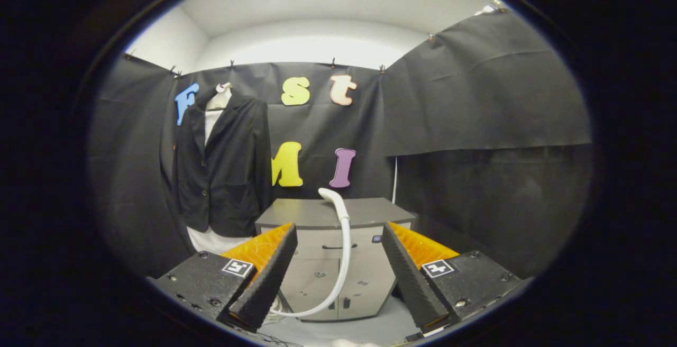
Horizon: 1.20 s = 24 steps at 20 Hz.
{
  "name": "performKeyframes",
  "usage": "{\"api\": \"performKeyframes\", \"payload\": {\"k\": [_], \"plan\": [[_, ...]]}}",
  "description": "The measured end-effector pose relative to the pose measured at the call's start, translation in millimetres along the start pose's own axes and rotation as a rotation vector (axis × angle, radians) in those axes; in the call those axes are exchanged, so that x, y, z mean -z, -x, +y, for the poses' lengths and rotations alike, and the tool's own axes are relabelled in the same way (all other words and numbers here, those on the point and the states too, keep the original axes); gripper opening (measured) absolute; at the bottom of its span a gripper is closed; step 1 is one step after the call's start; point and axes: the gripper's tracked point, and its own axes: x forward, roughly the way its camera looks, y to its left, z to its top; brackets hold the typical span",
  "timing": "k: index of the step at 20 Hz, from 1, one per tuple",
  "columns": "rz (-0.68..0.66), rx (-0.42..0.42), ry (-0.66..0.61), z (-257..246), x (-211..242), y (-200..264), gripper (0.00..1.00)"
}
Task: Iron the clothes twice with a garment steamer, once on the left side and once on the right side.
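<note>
Gaping, the released claw (338, 262) faces one steamer (338, 215), one jacket (225, 164), one cabinet (328, 212).

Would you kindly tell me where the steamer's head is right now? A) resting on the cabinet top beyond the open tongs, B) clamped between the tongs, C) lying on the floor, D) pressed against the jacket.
A: the steamer head sits at the front edge of the cabinet, beyond the open, empty tongs, and apart from the jacket.
</note>
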Motion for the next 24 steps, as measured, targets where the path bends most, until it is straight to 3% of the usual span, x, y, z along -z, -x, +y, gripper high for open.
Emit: {"api": "performKeyframes", "payload": {"k": [7, 13, 19, 24], "plan": [[-0.001, -0.071, -0.006, -2.7, -41.1, -142.1, 1.00], [0.099, -0.141, -0.015, -2.9, -47.7, -284.7, 1.00], [0.317, -0.204, -0.053, -6.3, -3.6, -399.5, 1.00], [0.534, -0.227, -0.104, -5.9, 47.7, -460.5, 0.99]]}}
